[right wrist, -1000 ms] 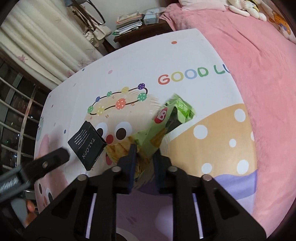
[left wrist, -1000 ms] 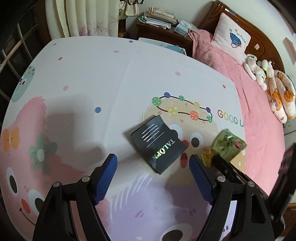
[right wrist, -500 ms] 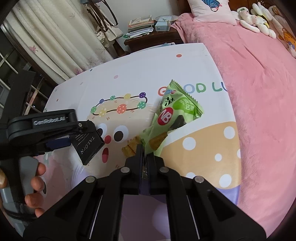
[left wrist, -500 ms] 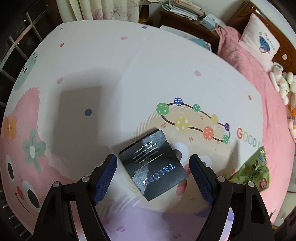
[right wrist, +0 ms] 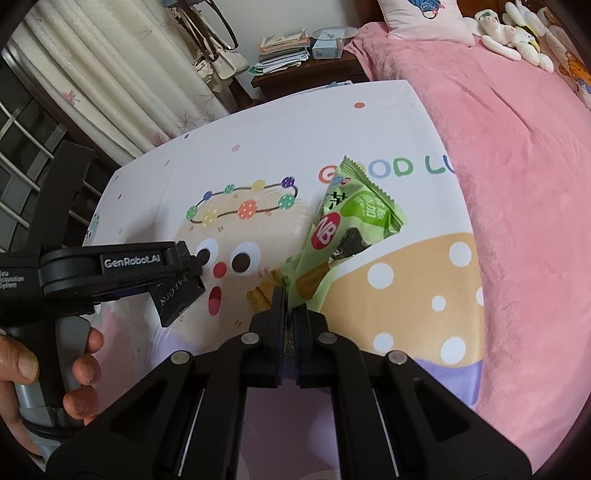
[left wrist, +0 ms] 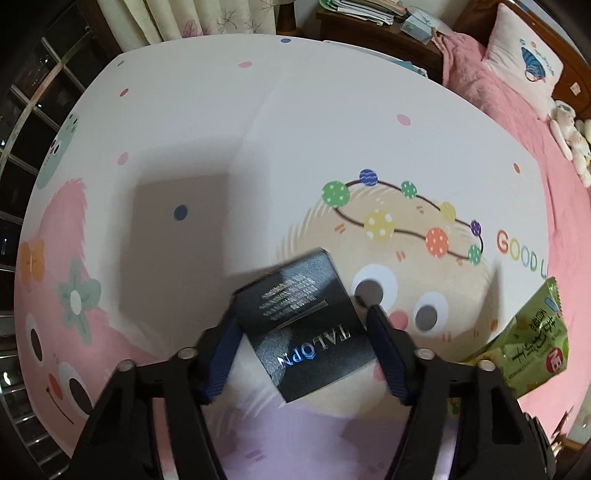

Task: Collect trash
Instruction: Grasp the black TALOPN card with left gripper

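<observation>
A black TALOPN box (left wrist: 304, 325) sits between the blue-padded fingers of my left gripper (left wrist: 301, 323), which closes on its sides above the cartoon play mat (left wrist: 258, 129). The box also shows in the right wrist view (right wrist: 177, 297), gripped by the left gripper (right wrist: 184, 273). My right gripper (right wrist: 290, 299) is shut on the lower end of a green snack wrapper (right wrist: 347, 229), which hangs up and forward from the tips. The wrapper also shows at the right edge of the left wrist view (left wrist: 528, 347).
A pink bed (right wrist: 517, 166) runs along the mat's right side, with a pillow (left wrist: 524, 62) and soft toys (right wrist: 509, 33). A dark wooden nightstand (right wrist: 303, 70) with papers stands beyond the mat. Curtains (right wrist: 110, 74) and window bars (left wrist: 33, 110) are at the left.
My left gripper has moved in over the black box and narrowed from wide open onto its sides. My right gripper closed on the green wrapper and lifted it off the mat.
</observation>
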Tool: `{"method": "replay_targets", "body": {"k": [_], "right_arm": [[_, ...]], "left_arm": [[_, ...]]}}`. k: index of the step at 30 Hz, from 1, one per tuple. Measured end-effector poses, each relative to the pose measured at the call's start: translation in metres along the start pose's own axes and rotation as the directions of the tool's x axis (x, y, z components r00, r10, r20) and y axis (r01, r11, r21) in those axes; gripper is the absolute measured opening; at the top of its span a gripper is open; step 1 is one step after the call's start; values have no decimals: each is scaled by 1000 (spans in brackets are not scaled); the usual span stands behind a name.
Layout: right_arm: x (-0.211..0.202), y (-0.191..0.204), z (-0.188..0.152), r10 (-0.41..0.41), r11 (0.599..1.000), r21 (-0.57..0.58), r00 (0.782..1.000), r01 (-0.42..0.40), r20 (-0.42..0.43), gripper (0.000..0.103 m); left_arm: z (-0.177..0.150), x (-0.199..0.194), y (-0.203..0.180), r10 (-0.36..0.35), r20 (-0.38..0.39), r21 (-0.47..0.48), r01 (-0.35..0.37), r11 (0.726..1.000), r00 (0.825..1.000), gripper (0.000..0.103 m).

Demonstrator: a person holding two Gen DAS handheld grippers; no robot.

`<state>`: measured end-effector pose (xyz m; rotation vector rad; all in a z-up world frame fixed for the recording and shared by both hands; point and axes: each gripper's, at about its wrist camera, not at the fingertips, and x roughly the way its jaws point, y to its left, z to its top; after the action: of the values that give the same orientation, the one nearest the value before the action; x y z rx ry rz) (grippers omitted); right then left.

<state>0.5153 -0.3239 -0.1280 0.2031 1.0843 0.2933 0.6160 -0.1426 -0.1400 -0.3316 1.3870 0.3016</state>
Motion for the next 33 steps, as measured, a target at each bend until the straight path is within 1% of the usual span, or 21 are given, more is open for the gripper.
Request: {"method": "replay_targets", "body": {"k": [1,2,3,4,8,11,13,14,18,20,22,23,25,27,30,31,33], "right_arm": [[-1,2,-2,1,1000,-2,1000,-1,-2,2],[-1,3,-4,3,1000,-4,1000,-3,-5,2],[-2,5,-7,5,1000,-7,1000,-5,-7,2],[-3,7,-11,7,1000,-10,1000,-7,-10,2],[-6,15,-26,5,1000,-22,1000,-6,-18,1],[-10,20,-36,7,1000,-21,1000,-8,-26,1],[-11,23,-42,12,1000,-21,999,-13,-30,1],[-12,25,-45,14,1000,-23,999,-15,-32,1],[-16,29,-54,19,999,-30,999,-20,-38,1],[-17,30,-57,19,999,-35,999,-21,-42,1],[-17,30,-57,20,999,-40,999,-22,-47,1],[-17,30,-58,20,999,-40,999,-22,-48,1],[-17,29,-57,23,999,-39,999,-24,-49,1],[-17,30,-56,25,999,-40,998,-27,-49,1],[-17,30,-56,28,999,-42,998,-30,-49,1],[-17,30,-56,29,999,-42,998,-31,-49,2],[-17,29,-55,31,999,-41,998,-33,-49,1]], "left_arm": [[-3,-3,1,6,12,8,-6,1000,1000,44],[-5,-5,3,-22,14,11,21,1000,1000,35],[-9,-4,7,-42,9,12,42,999,999,24],[-11,-5,9,-56,4,12,56,998,998,21],[-24,-11,16,-92,7,18,92,996,996,20],[-31,-14,16,-93,8,37,93,995,996,19],[-36,-16,13,-90,14,72,89,993,996,17],[-40,-15,13,-102,20,99,100,990,995,17],[-53,-13,9,-134,-5,189,133,973,991,17],[-57,-16,8,-128,5,210,124,970,992,17],[-59,-16,13,-130,4,212,126,969,992,17],[-58,-17,12,-131,3,207,128,970,991,18],[-59,-17,16,-130,1,200,128,971,991,23],[-57,-18,18,-136,3,188,133,973,991,43],[-58,-16,27,-146,10,171,142,975,989,54],[-57,-17,29,-148,7,165,145,976,989,56],[-55,-15,30,-153,-9,148,152,977,988,65]]}}
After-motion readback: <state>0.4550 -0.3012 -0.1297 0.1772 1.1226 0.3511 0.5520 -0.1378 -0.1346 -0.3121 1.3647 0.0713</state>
